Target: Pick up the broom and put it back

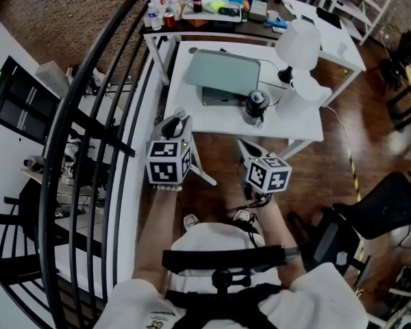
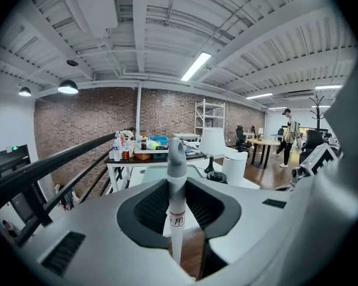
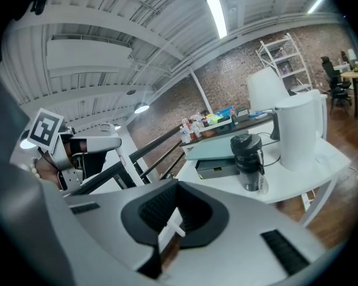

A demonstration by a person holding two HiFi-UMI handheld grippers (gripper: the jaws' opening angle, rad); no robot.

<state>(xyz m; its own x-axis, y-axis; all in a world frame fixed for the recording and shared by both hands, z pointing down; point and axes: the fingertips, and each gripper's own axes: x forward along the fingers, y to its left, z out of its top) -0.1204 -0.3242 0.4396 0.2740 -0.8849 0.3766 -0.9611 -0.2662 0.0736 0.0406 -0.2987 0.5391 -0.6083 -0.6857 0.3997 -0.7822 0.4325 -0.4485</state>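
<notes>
Broom [image 2: 176,177]: one; its pale handle stands upright between the jaws, and in the head view the pole slants down toward the floor.
Left gripper [image 1: 176,123]: pinching the handle, so this hand carries the broom.
Right gripper [image 1: 250,148]: jaws pressed together, just right of the pole, apparently holding nothing.
Surface [image 1: 308,125]: white, straight ahead.
Grippers: two.
</notes>
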